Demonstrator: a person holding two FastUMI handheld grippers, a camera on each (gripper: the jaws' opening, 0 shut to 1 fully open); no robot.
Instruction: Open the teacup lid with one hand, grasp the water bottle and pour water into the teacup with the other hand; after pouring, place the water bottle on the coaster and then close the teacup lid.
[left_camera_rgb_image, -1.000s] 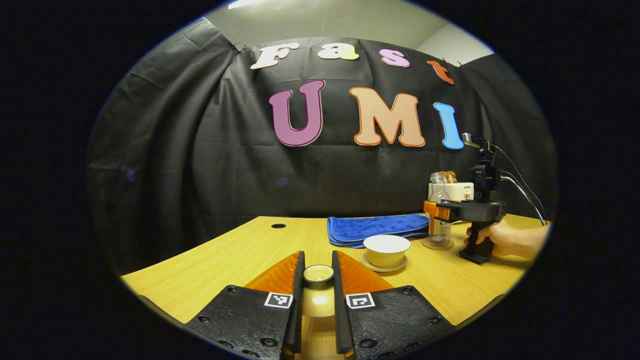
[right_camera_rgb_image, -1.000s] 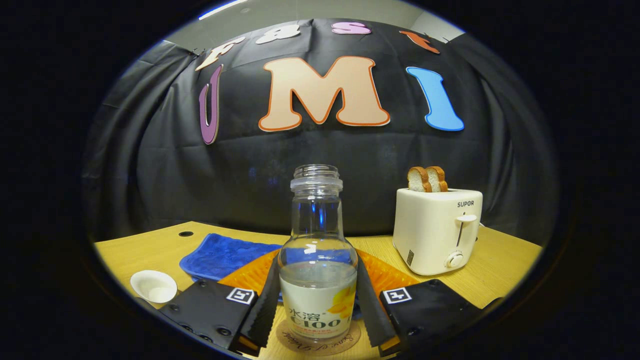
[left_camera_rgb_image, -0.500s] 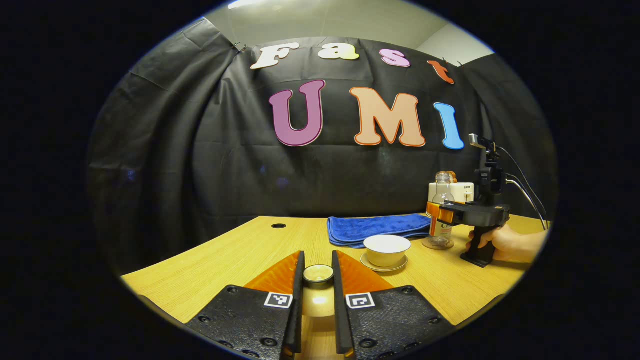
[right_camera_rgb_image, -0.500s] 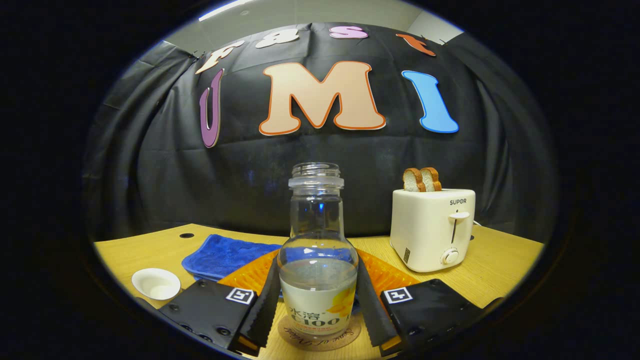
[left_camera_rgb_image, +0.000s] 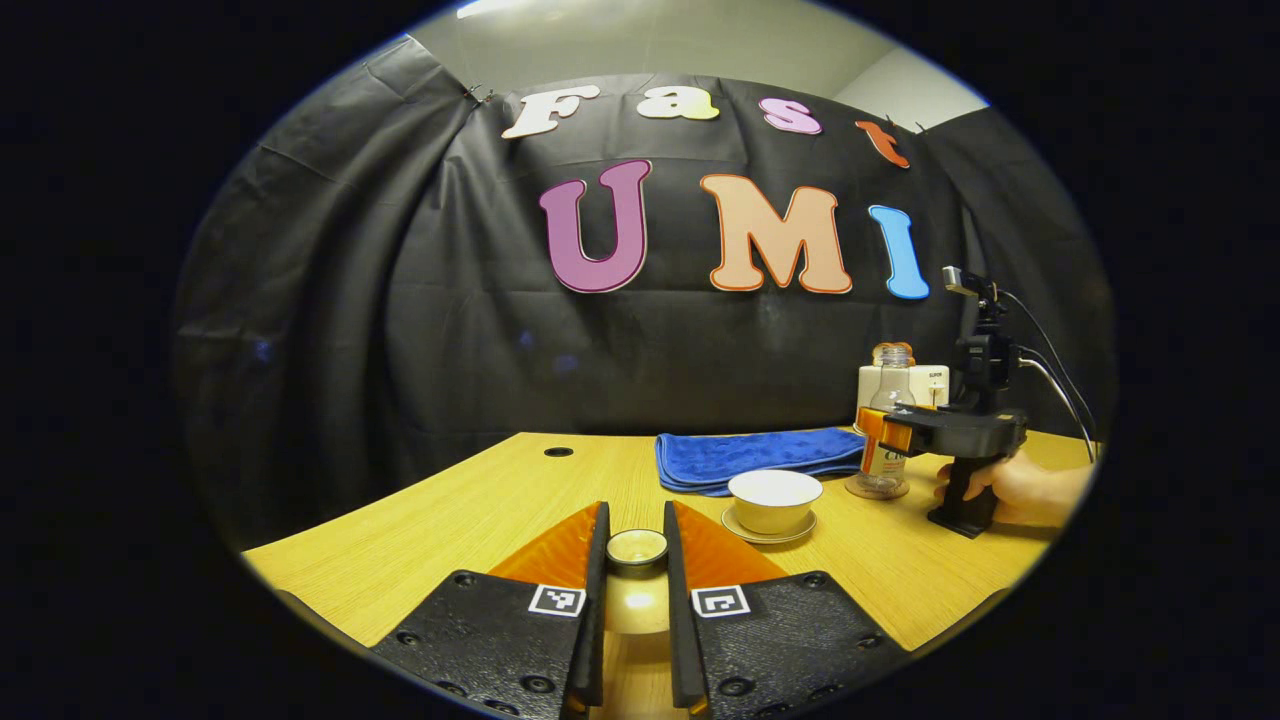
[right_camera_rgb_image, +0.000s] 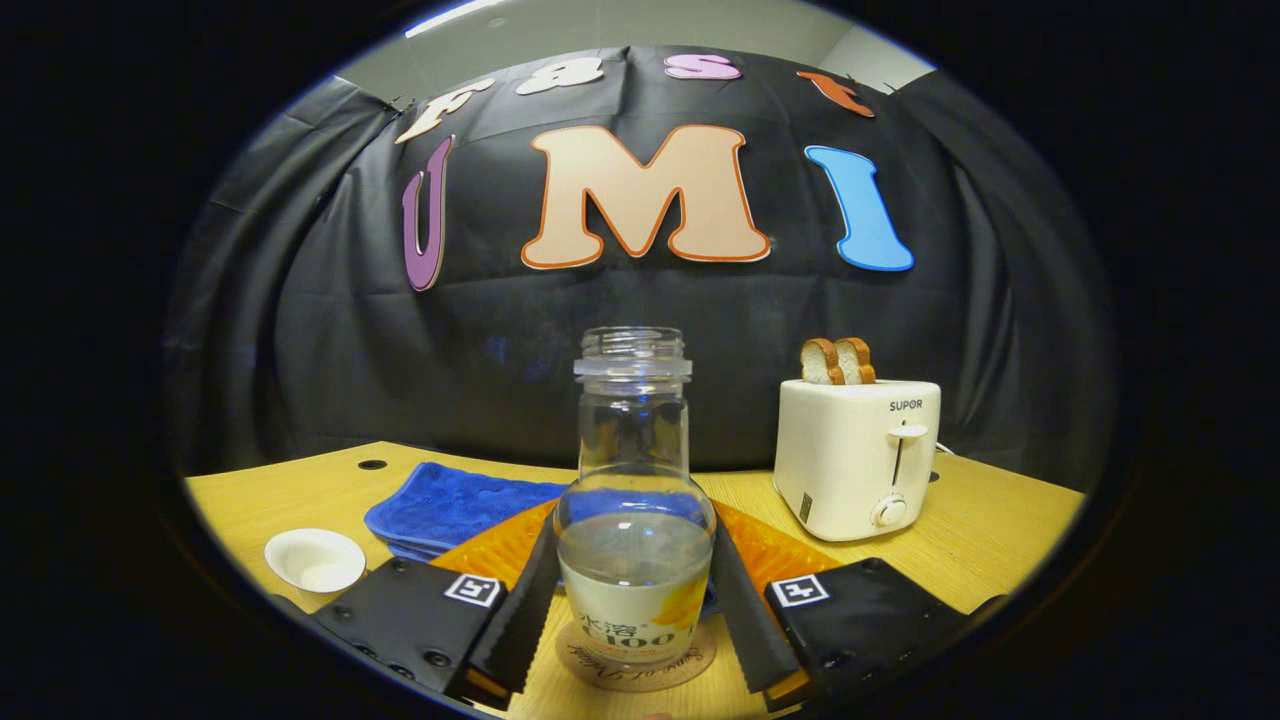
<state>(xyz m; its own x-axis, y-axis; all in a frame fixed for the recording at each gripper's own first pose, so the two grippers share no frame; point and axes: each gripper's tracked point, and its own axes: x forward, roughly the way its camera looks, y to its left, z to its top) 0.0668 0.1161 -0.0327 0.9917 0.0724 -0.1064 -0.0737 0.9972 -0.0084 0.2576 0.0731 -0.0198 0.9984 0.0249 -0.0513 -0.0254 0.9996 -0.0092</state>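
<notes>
The table (left_camera_rgb_image: 480, 500) looked like pale wood with a fine, matt grain. The bottle (right_camera_rgb_image: 634, 520) was clear, glossy plastic or glass with a paper-like label. The towel (right_camera_rgb_image: 450, 505) was nubby cloth. The cup (left_camera_rgb_image: 773, 498) and saucer (left_camera_rgb_image: 768, 532) looked glazed and smooth, the toaster (right_camera_rgb_image: 855, 455) smooth plastic, and the coaster (right_camera_rgb_image: 640, 668) matt.

both views low over the table (left_camera_rgb_image: 480, 500), wallward; shared water bottle (right_camera_rgb_image: 634, 540)
</notes>
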